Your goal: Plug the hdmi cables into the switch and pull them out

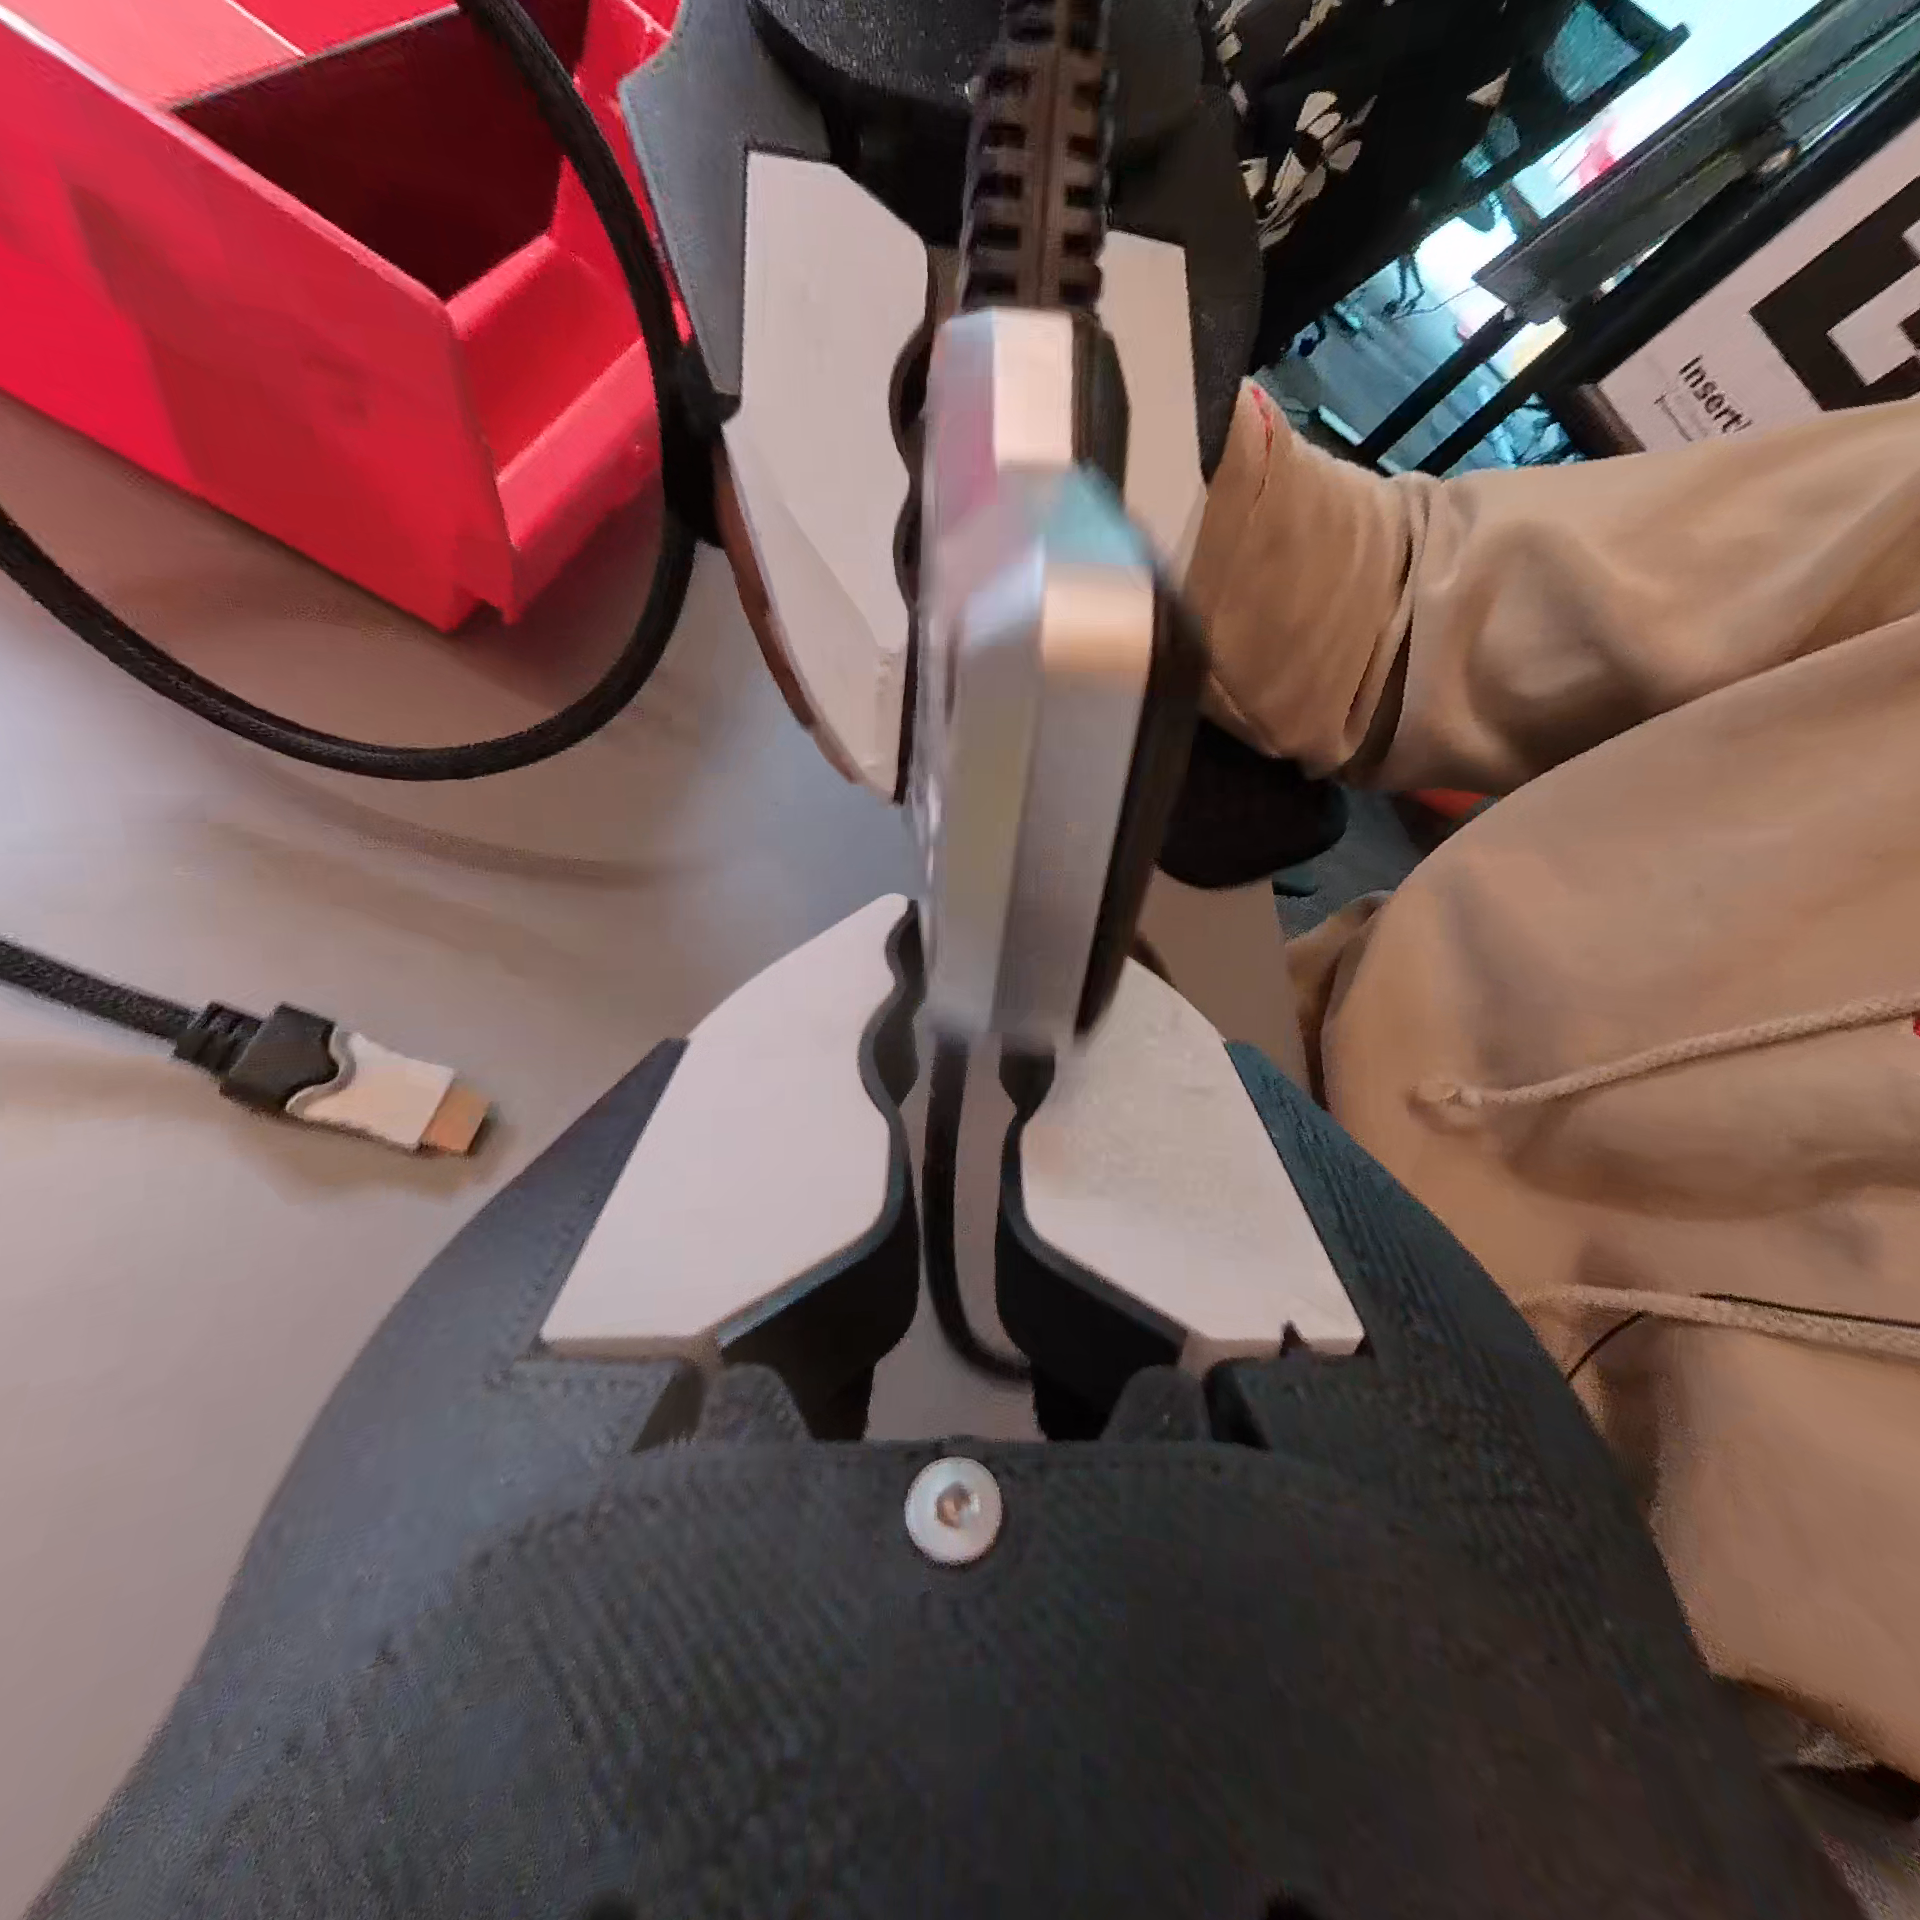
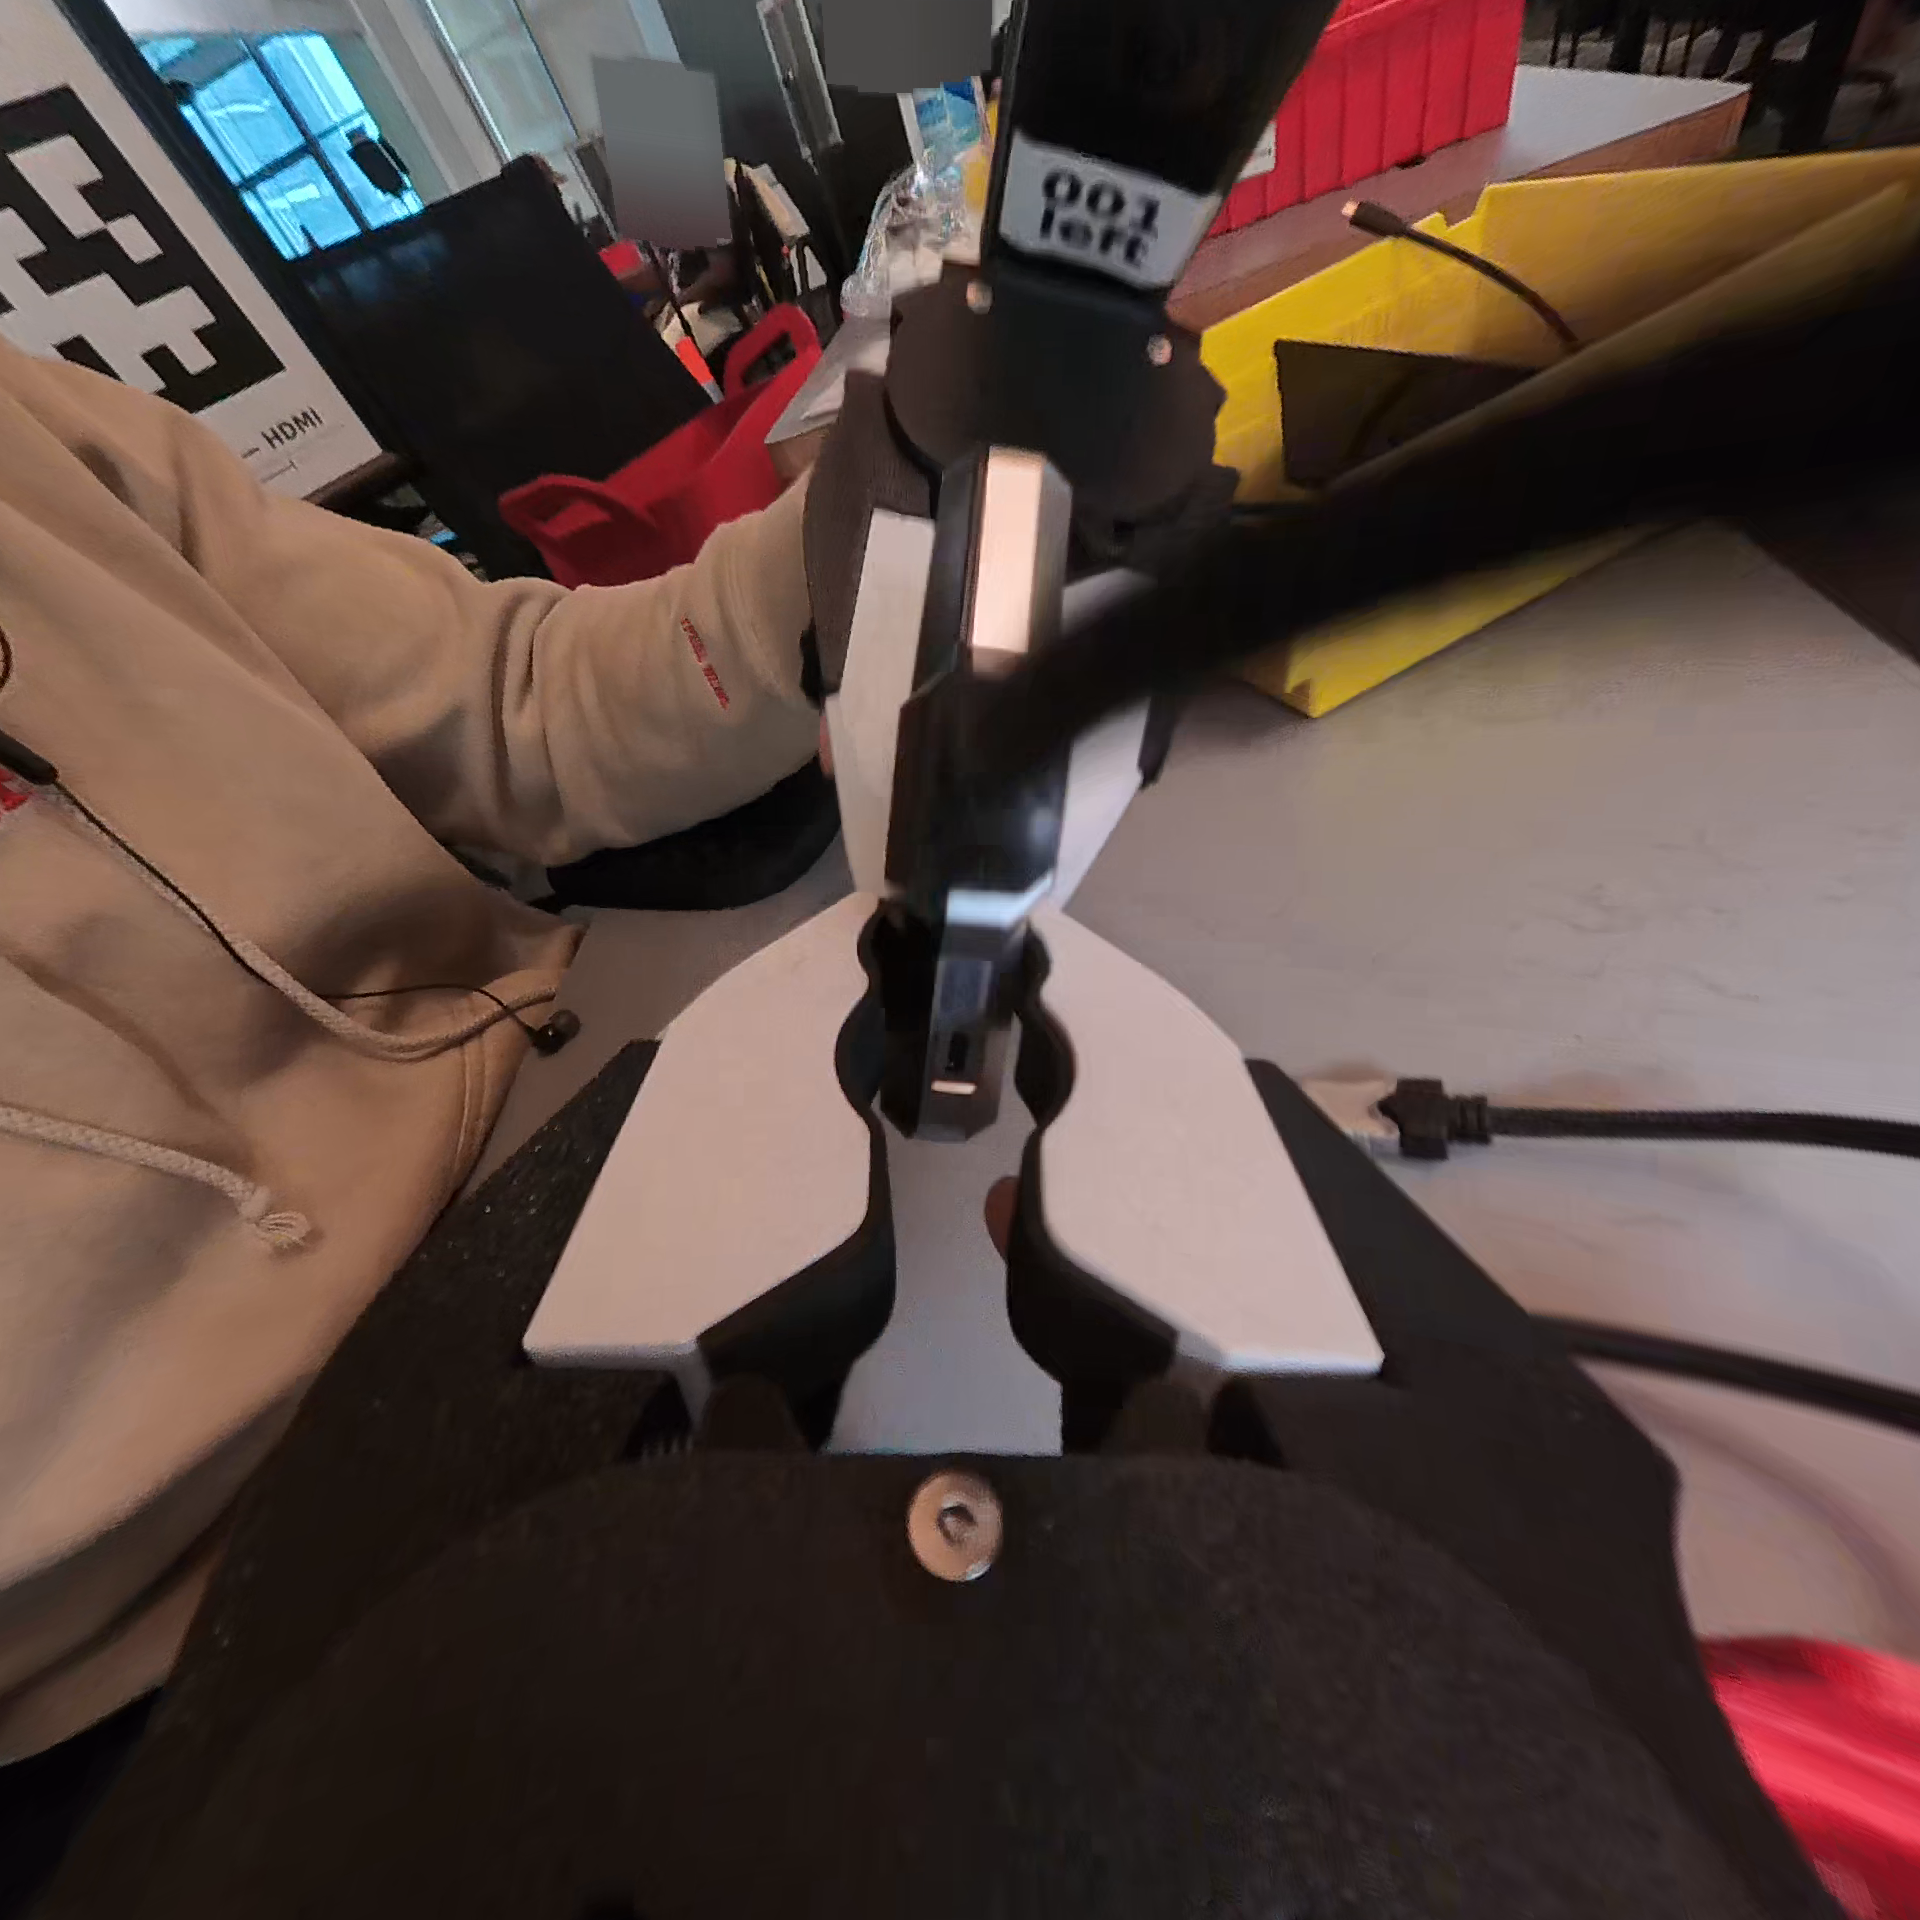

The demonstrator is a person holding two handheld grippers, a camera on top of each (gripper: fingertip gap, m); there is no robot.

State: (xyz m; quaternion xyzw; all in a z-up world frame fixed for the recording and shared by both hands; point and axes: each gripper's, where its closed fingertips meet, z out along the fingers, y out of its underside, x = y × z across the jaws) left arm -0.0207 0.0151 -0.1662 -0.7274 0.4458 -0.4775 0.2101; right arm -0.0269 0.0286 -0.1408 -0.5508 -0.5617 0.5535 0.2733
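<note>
My left claw (image 1: 961, 1023) pinches the near end of the flat silver-and-black metal HDMI switch (image 1: 1049, 748), which is raised off the grey table (image 1: 260, 1299) and stands on edge between us. My right claw (image 2: 951, 1039) meets it from the opposite side, its white fingers (image 2: 748, 1143) closed around the switch's other end, where a small port shows. A black braided HDMI cable (image 1: 644, 343) runs from the switch's far end and loops down past the red plastic bin (image 1: 291, 312). A second braided cable with a silver-and-gold plug (image 1: 384, 1091) lies loose on the table to my left, well apart from the switch. My beige hooded sweatshirt (image 1: 1610, 831) fills the right side.
</note>
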